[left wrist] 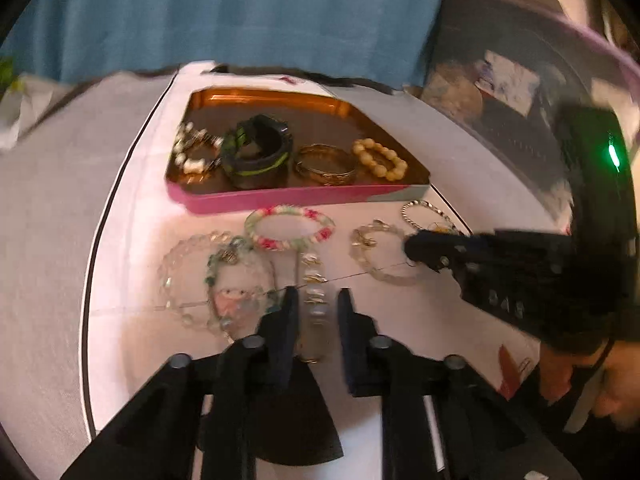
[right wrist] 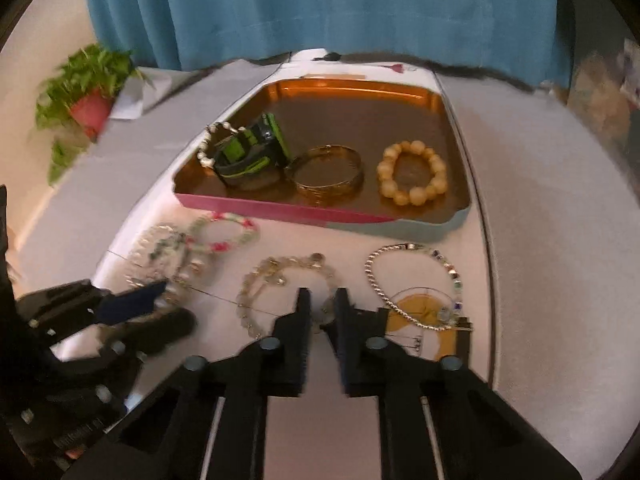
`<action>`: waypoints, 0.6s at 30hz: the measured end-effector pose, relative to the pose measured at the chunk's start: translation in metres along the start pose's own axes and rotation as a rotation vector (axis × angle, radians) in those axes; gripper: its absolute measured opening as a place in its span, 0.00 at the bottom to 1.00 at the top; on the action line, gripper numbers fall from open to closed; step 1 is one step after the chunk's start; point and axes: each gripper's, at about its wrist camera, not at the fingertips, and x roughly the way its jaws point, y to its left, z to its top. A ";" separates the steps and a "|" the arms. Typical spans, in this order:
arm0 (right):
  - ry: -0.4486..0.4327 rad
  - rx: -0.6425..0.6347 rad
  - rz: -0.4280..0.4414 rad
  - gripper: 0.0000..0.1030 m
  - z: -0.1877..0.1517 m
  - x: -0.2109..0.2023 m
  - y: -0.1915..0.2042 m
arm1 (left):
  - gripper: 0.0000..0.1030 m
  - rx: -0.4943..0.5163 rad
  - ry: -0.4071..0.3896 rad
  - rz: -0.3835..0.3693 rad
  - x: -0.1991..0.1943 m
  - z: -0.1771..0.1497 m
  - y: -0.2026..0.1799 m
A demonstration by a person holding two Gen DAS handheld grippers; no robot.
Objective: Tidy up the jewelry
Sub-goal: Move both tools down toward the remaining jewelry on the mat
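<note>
**Both grippers down among the loose bracelets**

Blue curtain [right wrist: 320, 8] hangs behind the white table [right wrist: 540, 240]. On it, the pink-sided tin tray [left wrist: 280, 199] holds a watch [left wrist: 256, 152], gold bangle [left wrist: 326, 165] and cream bead bracelet [left wrist: 380, 159]. Only the right view shows a potted plant [right wrist: 86, 92]. Left gripper [left wrist: 318, 300] clamps a pale link bracelet [left wrist: 314, 276]; right gripper [right wrist: 322, 300] pinches a clear bead bracelet [right wrist: 280, 280].

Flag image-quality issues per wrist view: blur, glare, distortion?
Left wrist view: motion blur smears the bracelets on the table, the floral bangle included; strong fisheye bends the table edge; green LED flare at right. Right wrist view: tin's contents fairly sharp, e.g. the bead bracelet; blur on the left tongs; orange glare on the tin wall.
</note>
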 end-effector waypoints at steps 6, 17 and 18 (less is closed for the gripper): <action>-0.003 -0.016 0.040 0.06 -0.037 -0.030 -0.004 | 0.08 0.040 0.003 0.046 -0.016 -0.020 -0.014; -0.091 0.092 0.099 0.08 -0.080 -0.061 -0.031 | 0.13 0.056 -0.018 0.080 -0.022 -0.032 -0.021; -0.095 0.090 0.088 0.08 -0.079 -0.061 -0.029 | 0.13 0.052 -0.021 0.080 -0.021 -0.031 -0.021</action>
